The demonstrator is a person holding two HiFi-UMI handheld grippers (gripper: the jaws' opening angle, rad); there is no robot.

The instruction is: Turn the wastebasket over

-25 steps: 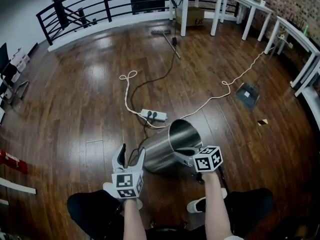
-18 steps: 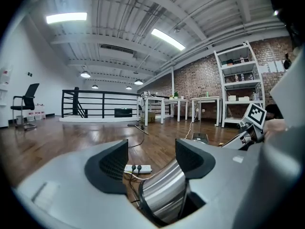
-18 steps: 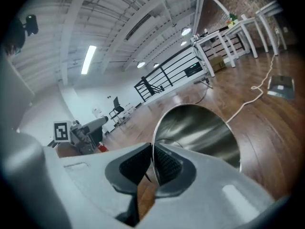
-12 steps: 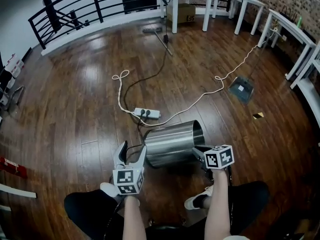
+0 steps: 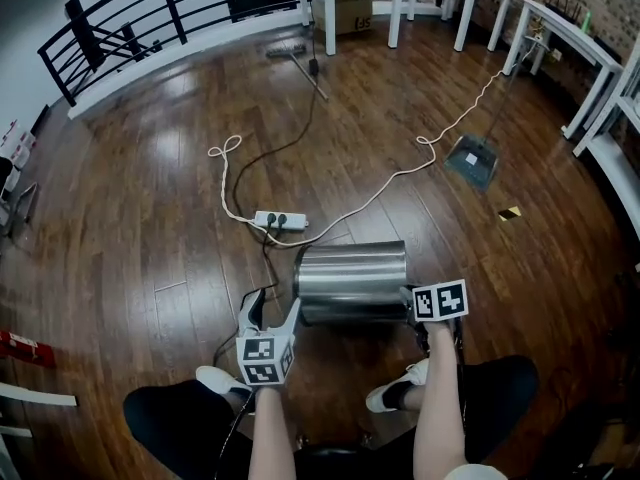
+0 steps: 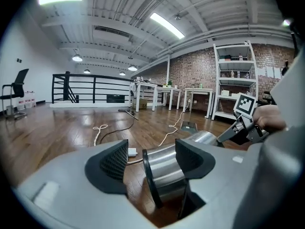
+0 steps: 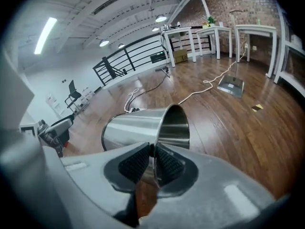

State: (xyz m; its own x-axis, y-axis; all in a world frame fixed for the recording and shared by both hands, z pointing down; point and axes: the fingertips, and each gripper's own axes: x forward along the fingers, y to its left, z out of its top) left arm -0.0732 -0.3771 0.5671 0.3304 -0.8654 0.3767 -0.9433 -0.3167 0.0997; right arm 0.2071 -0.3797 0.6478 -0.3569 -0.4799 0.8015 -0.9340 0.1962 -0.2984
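A shiny steel wastebasket (image 5: pixel 350 280) lies on its side on the wooden floor, mouth to the right and black-edged base to the left. My right gripper (image 5: pixel 410 296) is at the mouth. In the right gripper view its pads (image 7: pixel 167 163) pinch the thin rim of the wastebasket (image 7: pixel 133 128). My left gripper (image 5: pixel 270 306) hangs at the base end with its jaws wide apart. In the left gripper view the base of the wastebasket (image 6: pixel 164 168) shows between the jaws of the left gripper (image 6: pixel 151 149), and neither pad touches it.
A white power strip (image 5: pixel 279 220) with black and white cables lies just behind the basket. A dustpan (image 5: pixel 470 160) rests further back on the right. White tables (image 5: pixel 545 28) line the right side, and a black railing (image 5: pixel 150 18) runs along the back. The person's shoes (image 5: pixel 395 393) are close in front.
The wastebasket has gone from tilted, mouth raised toward me, to lying flat on its side. My right gripper swung down and right with the rim. My left gripper sank toward the base.
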